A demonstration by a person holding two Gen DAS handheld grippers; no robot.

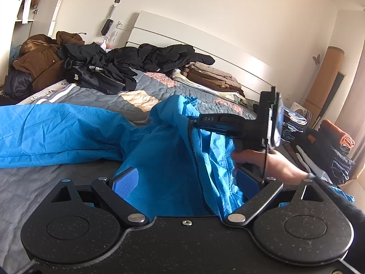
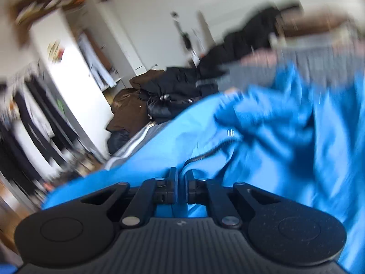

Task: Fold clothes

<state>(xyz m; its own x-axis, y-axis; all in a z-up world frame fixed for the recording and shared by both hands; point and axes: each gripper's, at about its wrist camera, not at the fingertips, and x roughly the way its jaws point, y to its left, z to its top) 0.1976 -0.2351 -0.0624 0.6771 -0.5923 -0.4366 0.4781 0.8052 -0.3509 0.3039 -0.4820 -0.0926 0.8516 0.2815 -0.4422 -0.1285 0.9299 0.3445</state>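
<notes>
Here the right gripper pinches the blue jacket by its zipper edge, lifting it off the bed for folding; the left gripper gapes wide around cloth, gripping nothing.

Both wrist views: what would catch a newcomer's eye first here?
The bright blue jacket sprawled across the grey bed dominates both views. The right tongs are shut on a fold of it near the dark zipper, while the left tongs stand wide open with blue cloth lying between the pads. Behind, dark and brown coats are heaped by the headboard.
</notes>
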